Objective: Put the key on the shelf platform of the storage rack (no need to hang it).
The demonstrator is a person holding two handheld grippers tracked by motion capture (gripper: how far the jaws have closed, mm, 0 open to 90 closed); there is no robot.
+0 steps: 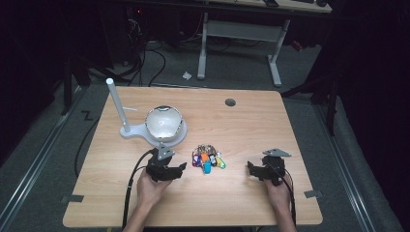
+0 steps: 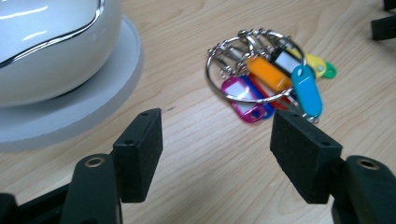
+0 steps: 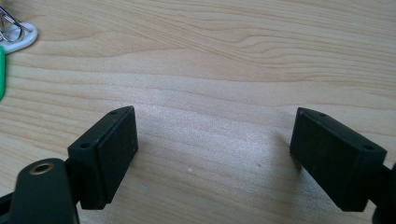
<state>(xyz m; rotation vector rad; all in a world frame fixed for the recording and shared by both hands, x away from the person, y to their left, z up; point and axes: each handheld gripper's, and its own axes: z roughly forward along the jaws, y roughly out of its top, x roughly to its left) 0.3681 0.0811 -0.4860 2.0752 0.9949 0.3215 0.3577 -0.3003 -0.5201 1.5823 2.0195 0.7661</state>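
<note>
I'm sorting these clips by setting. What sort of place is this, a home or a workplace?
Most likely a lab or workshop set up for recording. A bare wooden table stands on grey carpet in a dark room, with cables trailing on the floor behind it and a height-adjustable desk frame beyond.

A bunch of coloured key tags (image 1: pixel 208 160) on metal rings lies flat mid-table.

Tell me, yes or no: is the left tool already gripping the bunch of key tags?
No: the left tool stands open over bare wood, with the bunch of key tags lying beyond its pads, untouched.
</note>
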